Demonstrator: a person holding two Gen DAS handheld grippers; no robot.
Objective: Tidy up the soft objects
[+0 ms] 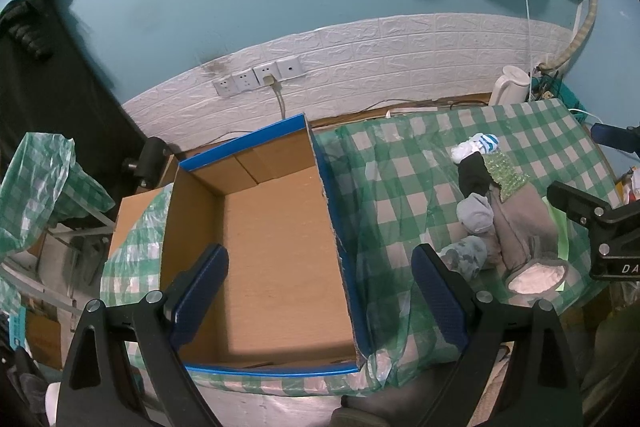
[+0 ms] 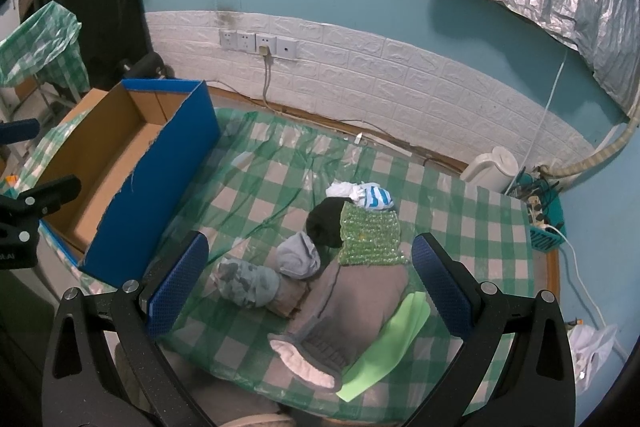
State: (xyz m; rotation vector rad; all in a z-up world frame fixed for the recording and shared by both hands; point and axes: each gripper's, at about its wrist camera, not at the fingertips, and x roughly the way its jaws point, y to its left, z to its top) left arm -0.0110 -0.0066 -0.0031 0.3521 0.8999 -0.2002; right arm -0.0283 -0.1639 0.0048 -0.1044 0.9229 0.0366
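I take the cardboard box as my landmark. It stands open and bare inside, on the checked tablecloth. My left gripper hovers over it with its jaws spread wide and nothing between them. My right gripper is just as wide apart and just as bare, poised above the pile of soft things that lies well to the right of the box.

Nothing is packed yet, so I judge the step in hand to be the first pick. I would start with the small grey sock bundle, which sits on top at the side of the pile nearest the box. I would come straight down on it, pinch through its thick middle and lift clear before carrying it across, so the patterned roll beside it is not dragged along. The big grey-brown slipper overlaps its neighbours and is better left for later.

The right wrist view shows the pile in full: the green beaded mat overlapping the slipper, the black bundle and striped socks behind, and the lime-green sheet under the slipper. The left wrist view alone shows the whole floor of the box, and the right gripper's black frame at its edge.
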